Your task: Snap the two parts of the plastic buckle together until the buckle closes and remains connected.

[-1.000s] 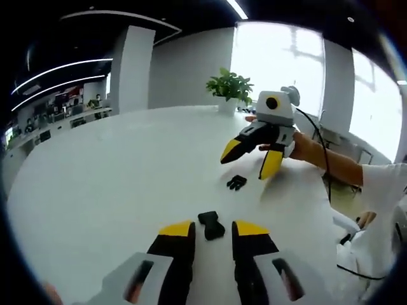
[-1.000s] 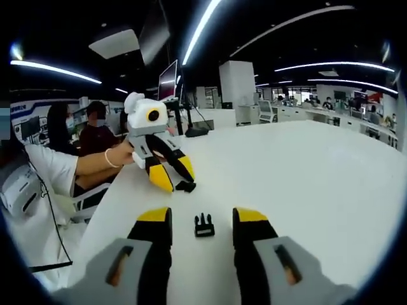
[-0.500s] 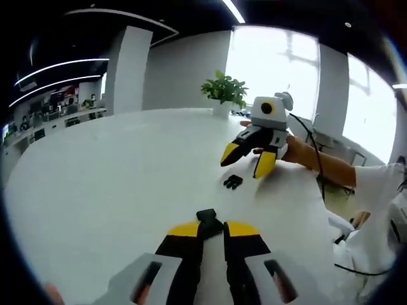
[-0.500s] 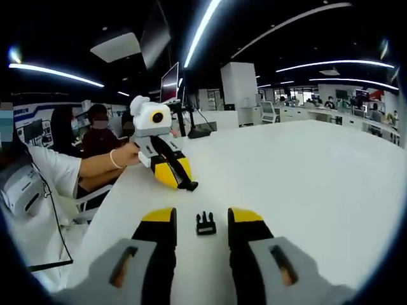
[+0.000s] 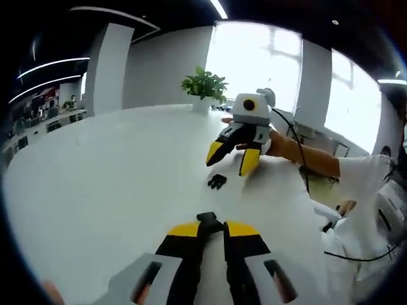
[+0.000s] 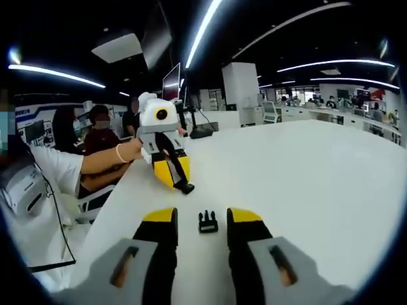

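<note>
On the white table (image 5: 95, 178), the left gripper (image 5: 209, 230) has its jaws drawn narrow and pinches the black socket half (image 5: 209, 220) of the buckle at its tips. Beside it, nearer the table's edge where the person sits, the pronged half (image 6: 207, 221) lies flat between the parted jaws of the right gripper (image 6: 202, 221), untouched. Near the far edge stands a potted plant (image 5: 203, 86).

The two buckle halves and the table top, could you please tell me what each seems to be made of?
Pronged buckle half: apparently moulded black plastic, dull, with thin prongs, lying on the table between the right tongs.
Other buckle half: the same matte black look, clamped in the left tongs.
Table top: smooth white, faintly glossy, perhaps laminate; the exact material is unclear.
</note>
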